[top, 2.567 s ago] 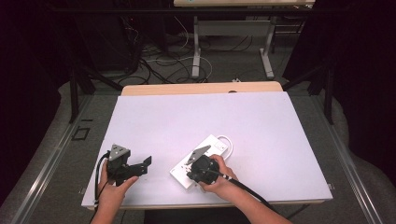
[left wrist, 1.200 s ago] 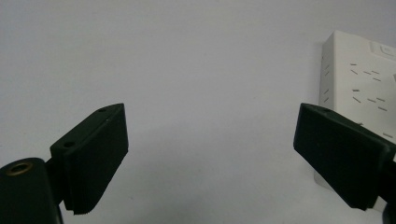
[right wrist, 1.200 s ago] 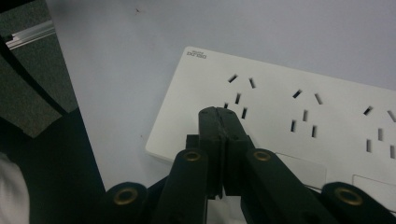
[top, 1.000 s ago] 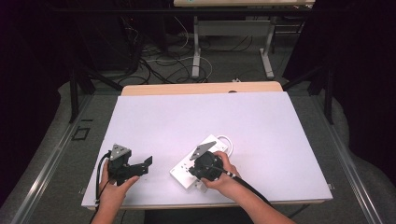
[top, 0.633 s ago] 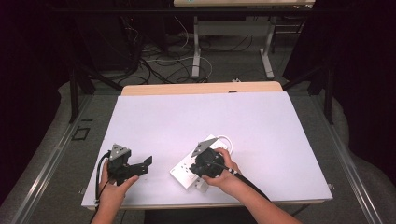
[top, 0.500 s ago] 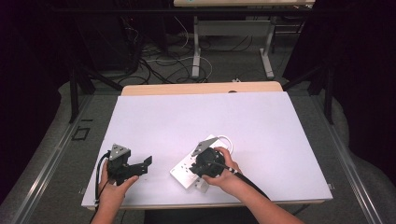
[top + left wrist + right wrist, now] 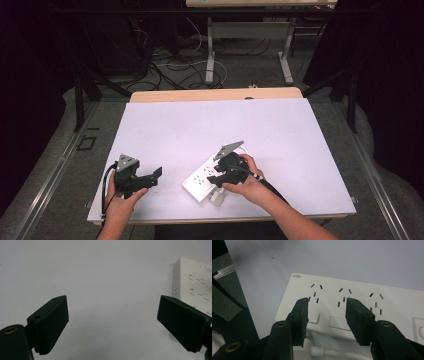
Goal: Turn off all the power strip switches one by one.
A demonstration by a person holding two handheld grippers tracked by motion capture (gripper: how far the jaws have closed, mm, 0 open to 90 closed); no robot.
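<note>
- Since the earlier picture, the right gripper (image 7: 218, 178) had lifted a little and its fingers (image 7: 301, 315) had just been opening, with nothing between them.
- The white power strip (image 7: 210, 176) lay directly below these fingers, its long axis diagonal on the surface (image 7: 210, 125).
- The left gripper (image 7: 150, 175) was wide open and empty, with the strip to its right.

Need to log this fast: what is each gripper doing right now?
Left gripper: open, holding nothing.
Right gripper: open over the power strip, jaws have just been opening, nothing between them.
</note>
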